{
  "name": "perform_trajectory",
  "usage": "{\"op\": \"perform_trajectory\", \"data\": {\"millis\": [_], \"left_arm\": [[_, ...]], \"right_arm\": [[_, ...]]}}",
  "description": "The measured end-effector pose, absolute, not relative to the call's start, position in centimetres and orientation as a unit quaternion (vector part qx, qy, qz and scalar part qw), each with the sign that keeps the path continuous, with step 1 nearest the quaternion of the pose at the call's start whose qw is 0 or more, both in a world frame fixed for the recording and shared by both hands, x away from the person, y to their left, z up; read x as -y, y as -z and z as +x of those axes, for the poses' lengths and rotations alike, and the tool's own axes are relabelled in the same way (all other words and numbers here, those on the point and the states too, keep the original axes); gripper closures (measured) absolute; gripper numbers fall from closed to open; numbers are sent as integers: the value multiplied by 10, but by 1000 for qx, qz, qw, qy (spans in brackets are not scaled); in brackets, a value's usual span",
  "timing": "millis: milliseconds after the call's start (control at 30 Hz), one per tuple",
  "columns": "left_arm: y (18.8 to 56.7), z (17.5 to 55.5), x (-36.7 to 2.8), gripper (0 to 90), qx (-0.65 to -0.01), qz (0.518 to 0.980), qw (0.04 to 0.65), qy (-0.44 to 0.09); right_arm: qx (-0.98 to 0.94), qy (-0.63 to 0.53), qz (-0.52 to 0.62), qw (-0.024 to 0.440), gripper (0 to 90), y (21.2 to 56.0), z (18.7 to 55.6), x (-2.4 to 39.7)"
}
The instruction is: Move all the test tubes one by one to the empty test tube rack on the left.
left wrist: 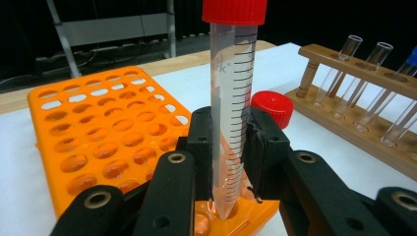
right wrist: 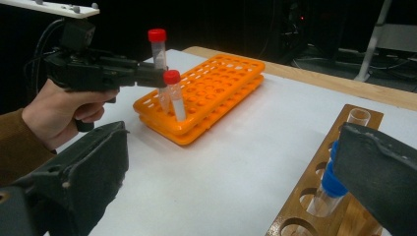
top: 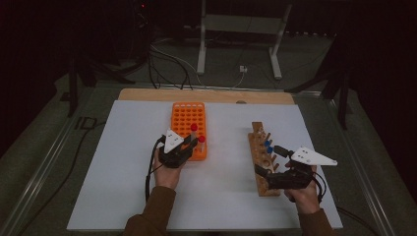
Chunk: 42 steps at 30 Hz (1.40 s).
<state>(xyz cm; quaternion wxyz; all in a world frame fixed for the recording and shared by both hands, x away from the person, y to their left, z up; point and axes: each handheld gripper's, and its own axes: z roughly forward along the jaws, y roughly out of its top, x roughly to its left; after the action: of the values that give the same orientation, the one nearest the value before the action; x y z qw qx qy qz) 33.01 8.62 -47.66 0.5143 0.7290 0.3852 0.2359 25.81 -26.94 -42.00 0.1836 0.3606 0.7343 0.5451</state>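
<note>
Left gripper (left wrist: 231,147): level, jaws clamped on upright red-capped tube (left wrist: 231,98), tip in orange rack (left wrist: 98,128).
Right gripper (top: 268,176): level, jaws spread wide beside wooden rack (top: 259,147).

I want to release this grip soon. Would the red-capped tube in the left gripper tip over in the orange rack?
Probably not: the red-capped tube stands upright, its tip in a hole of the orange rack. It looks empty, so likely light. The left gripper clamps smooth plastic, perhaps slippery.
</note>
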Motion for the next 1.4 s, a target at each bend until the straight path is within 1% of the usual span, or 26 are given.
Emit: {"op": "perform_trajectory", "data": {"millis": [567,900,1000,1100,1167,1267,1400], "left_arm": [[499,333,-82,754,-386,773,455,-216],[500,332,-81,754,-382,782,444,-213],[500,332,-81,749,-383,781,446,-211],[501,332,-82,722,-388,777,452,-204],[501,331,-83,679,-392,775,453,-202],[501,329,-85,639,-394,772,457,-199],[500,327,-87,550,-396,768,464,-193]], "right_arm": [[-737,-544,357,182,7,421,258,269],[-736,-542,362,182,7,422,260,271],[-737,-537,363,190,7,423,260,271],[-741,-527,362,205,7,423,260,270],[-741,-524,364,208,7,425,262,270],[-741,-518,372,209,9,428,265,272],[-741,-513,379,211,28,431,268,274]]}}
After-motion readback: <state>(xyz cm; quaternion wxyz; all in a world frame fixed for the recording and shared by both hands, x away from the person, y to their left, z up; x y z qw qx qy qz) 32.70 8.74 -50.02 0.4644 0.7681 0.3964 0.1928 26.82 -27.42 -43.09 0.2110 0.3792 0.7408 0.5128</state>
